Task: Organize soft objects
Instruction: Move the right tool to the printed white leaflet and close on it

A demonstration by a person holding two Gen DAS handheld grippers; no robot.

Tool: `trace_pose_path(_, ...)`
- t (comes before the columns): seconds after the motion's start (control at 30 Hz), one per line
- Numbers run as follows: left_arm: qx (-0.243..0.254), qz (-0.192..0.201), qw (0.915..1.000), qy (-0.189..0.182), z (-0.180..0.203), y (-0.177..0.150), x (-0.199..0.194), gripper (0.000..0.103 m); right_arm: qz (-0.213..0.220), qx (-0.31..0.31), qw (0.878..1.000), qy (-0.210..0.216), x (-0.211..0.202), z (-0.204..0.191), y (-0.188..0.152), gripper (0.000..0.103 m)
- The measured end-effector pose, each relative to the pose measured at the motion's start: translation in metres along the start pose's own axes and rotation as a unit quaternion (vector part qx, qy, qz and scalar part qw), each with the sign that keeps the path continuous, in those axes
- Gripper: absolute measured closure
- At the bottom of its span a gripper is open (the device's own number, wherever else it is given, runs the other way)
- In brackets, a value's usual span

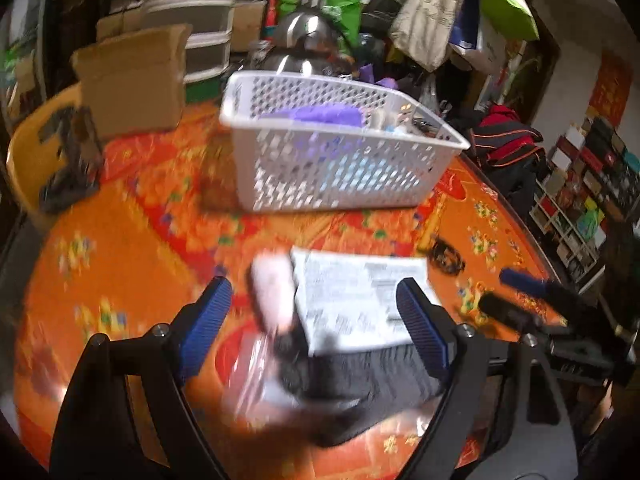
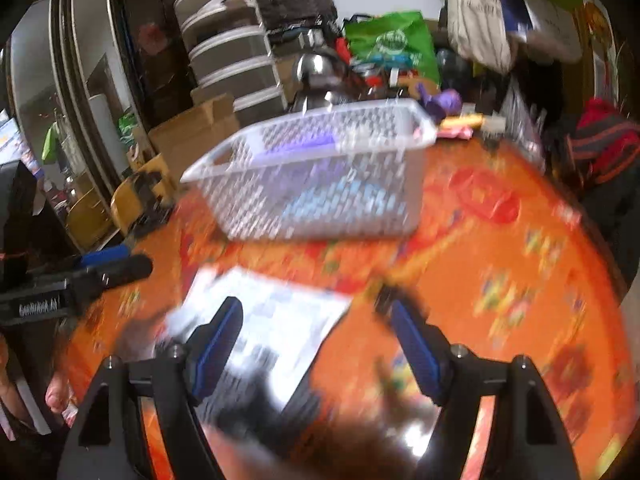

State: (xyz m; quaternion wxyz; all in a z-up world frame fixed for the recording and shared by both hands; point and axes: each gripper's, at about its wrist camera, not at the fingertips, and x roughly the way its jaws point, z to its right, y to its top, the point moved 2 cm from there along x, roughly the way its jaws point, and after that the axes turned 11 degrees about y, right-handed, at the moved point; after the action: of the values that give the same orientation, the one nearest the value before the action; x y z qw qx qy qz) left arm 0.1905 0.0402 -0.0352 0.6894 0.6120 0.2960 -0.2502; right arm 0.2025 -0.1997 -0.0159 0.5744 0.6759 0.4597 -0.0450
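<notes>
A white mesh basket (image 1: 340,160) (image 2: 312,184) stands on the orange patterned tablecloth (image 1: 120,248), holding a purple cloth (image 1: 316,114) and something light blue. Nearer lie a pink soft item (image 1: 272,296), a white printed packet (image 1: 360,296) (image 2: 276,312) and a dark grey soft item (image 1: 360,376) (image 2: 256,400), all blurred. My left gripper (image 1: 316,320) hangs open above the packet and the pink item, its pads touching nothing. My right gripper (image 2: 316,348) is open over the packet's right edge, nothing between its fingers. Each gripper shows at the edge of the other's view.
A cardboard box (image 1: 132,80) and a yellow chair (image 1: 24,160) stand left of the basket. Behind it are a metal pot (image 1: 304,40), plastic drawers (image 1: 188,12) and hanging bags (image 1: 428,12). A small black ring (image 1: 446,258) lies on the cloth. A shelf (image 1: 580,200) is at the right.
</notes>
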Motion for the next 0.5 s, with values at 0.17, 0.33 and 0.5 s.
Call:
trace_pose_path(0.17, 0.009, -0.017, 0.9998, 0.005, 0.0, -0.027, 0.018, 0.02, -0.024, -0.002, 1.0, 0.008, 0.01, -0.017, -0.046, 0.026)
trace_pose_path(0.33, 0.014, -0.032, 0.9994, 0.003, 0.002, -0.031, 0.041, 0.021, -0.032, -0.003, 0.999, 0.016, 0.022, -0.019, -0.058, 0.031)
trace_pose_path(0.5, 0.028, -0.033, 0.999, -0.006, 0.01, -0.026, 0.052, 0.034, -0.052, -0.011, 0.998, 0.017, 0.038, -0.021, -0.056, 0.036)
